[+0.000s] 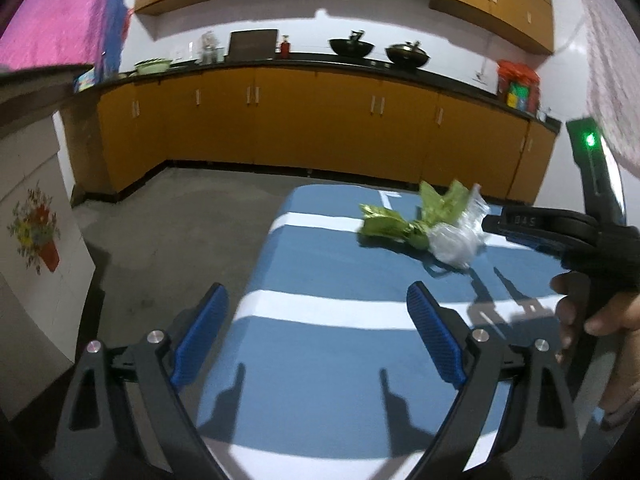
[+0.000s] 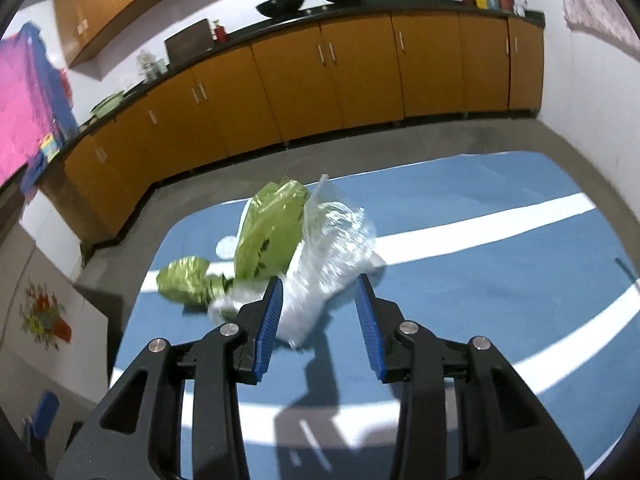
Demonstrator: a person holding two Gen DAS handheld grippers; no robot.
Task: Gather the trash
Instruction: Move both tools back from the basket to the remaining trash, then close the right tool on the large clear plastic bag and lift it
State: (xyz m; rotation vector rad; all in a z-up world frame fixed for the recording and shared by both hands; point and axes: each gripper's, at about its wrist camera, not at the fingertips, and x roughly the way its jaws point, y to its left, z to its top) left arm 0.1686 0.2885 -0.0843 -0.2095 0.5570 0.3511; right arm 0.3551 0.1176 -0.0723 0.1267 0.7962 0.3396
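Trash: two green wrappers (image 2: 276, 228), one clear plastic bag (image 2: 328, 264), blue-and-white mat (image 2: 500, 264).

A long run of orange base cabinets (image 1: 320, 120) is being topped by a black counter (image 1: 320, 65), with two dark woks (image 1: 351, 46) being kept on it. Above the counter, white wall (image 1: 248, 20) is being lit brightly; below the cabinets, grey concrete floor (image 1: 180, 220) is being shown.

Crinkled clear plastic wrap (image 2: 332, 240) and shiny green foil wrapper (image 2: 268, 232) lie on matt blue cloth (image 2: 480, 280).
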